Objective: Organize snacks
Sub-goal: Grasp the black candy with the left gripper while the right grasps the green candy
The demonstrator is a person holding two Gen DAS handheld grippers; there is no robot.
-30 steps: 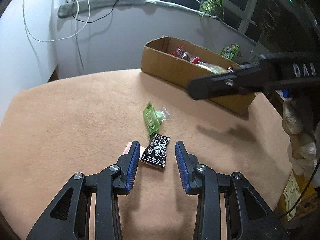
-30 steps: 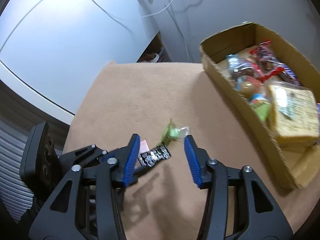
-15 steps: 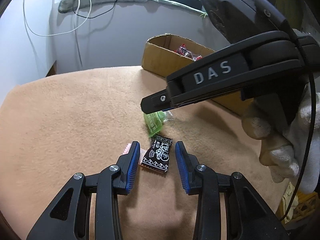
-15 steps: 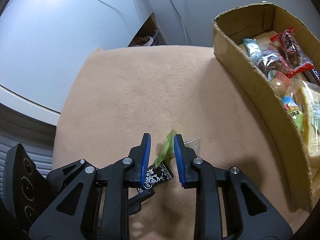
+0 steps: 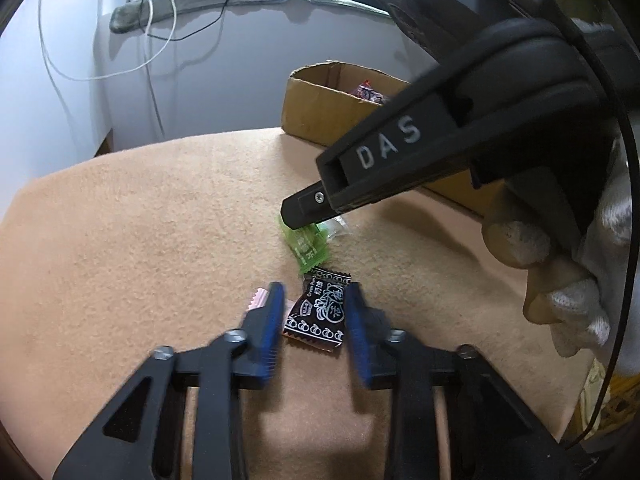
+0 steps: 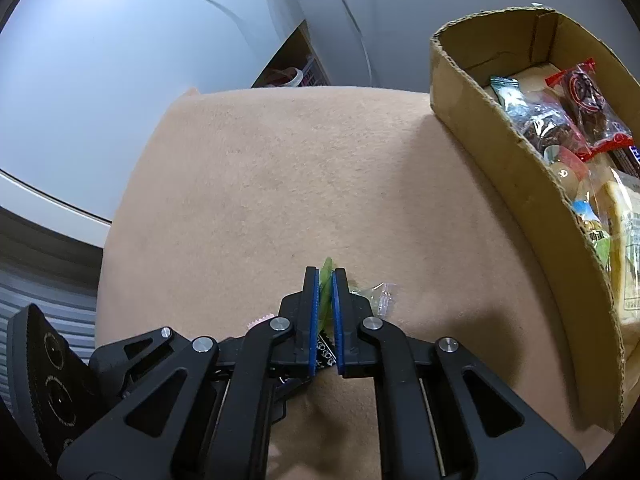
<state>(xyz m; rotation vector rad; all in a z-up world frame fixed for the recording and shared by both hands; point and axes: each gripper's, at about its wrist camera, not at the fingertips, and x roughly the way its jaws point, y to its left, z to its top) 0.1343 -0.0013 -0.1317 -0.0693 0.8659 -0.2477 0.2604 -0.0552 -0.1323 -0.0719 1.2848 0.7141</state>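
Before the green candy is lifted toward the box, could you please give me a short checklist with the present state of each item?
1. Right tongs shut on the green candy: ok, the blue pads pinch its wrapper.
2. Green candy clear of the black candy: cannot tell, their ends lie very close.
3. Left tongs gripping the black candy: not ok, they are closing with it between them, pads not yet pressing.
4. Pink candy out of the left tongs: ok, it lies outside the left finger.
5. Room in the cardboard box: ok, the near corner shows bare floor.
6. Path over the tan cloth to the box: ok, nothing stands between.
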